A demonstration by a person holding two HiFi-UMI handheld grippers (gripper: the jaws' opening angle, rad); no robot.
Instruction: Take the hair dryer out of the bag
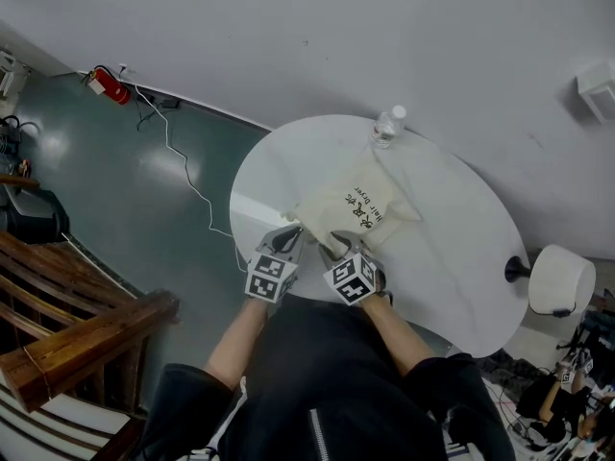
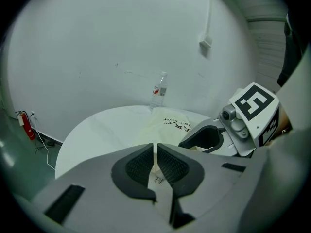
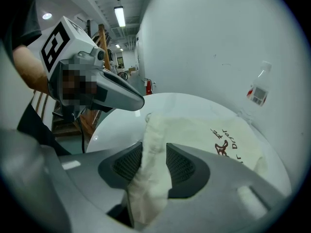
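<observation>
Left gripper [image 2: 156, 148] pinching thin edge of bag [image 1: 357, 205], jaws all but touching. Right gripper [image 3: 154, 152] clamping thick fabric bunch, jaws partway apart. Hair dryer not showing (presumably inside bag, lying on table [image 1: 288, 157]). Risk: fabric slipping out, or bag dragging and toppling bottle [image 1: 386, 128].

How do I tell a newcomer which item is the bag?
Find the round white table beside the wall. The bag is the flat cream cloth lying on the middle of it, with its near edge bunched in the right gripper. Unlike the clear bottle standing behind it, it is soft and opaque and carries dark and red print.
</observation>
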